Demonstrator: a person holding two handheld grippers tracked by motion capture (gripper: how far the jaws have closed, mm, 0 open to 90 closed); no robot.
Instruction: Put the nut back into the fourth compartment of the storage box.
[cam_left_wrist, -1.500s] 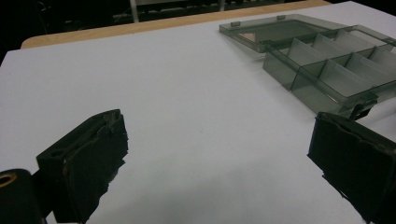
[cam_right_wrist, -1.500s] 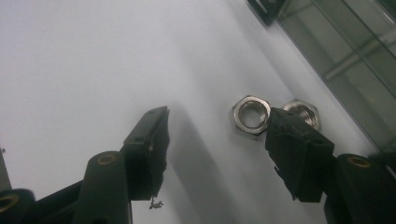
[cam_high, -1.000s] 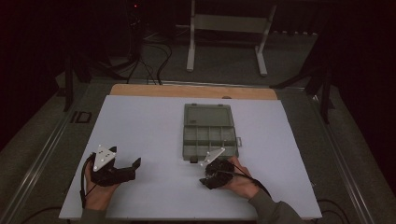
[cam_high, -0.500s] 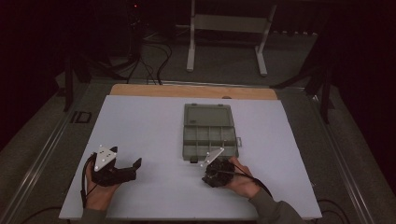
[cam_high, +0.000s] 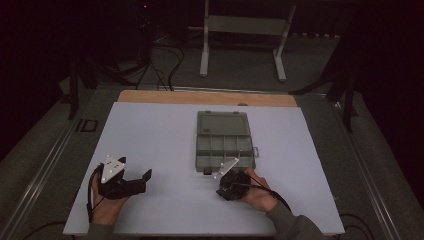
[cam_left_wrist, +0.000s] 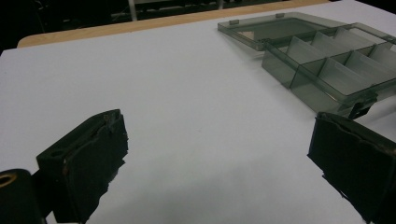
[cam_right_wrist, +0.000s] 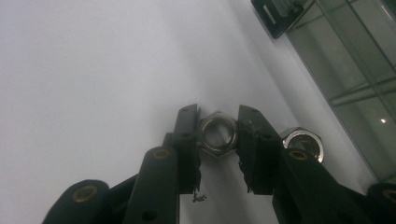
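Right tongs (cam_right_wrist: 218, 135) just closed, now squeeze shiny nut (cam_right_wrist: 217, 132) between black tips. Nut sits on white worktop (cam_high: 160, 135), near edge of grey box (cam_high: 224, 141), on box's near left corner. Second nut (cam_right_wrist: 303, 142) lies just beside, right of tongs. Box open, lid flat on far side, little rooms inside. Left tongs (cam_left_wrist: 219, 158) wide apart, nothing between them, resting on worktop, near left, well apart from box.
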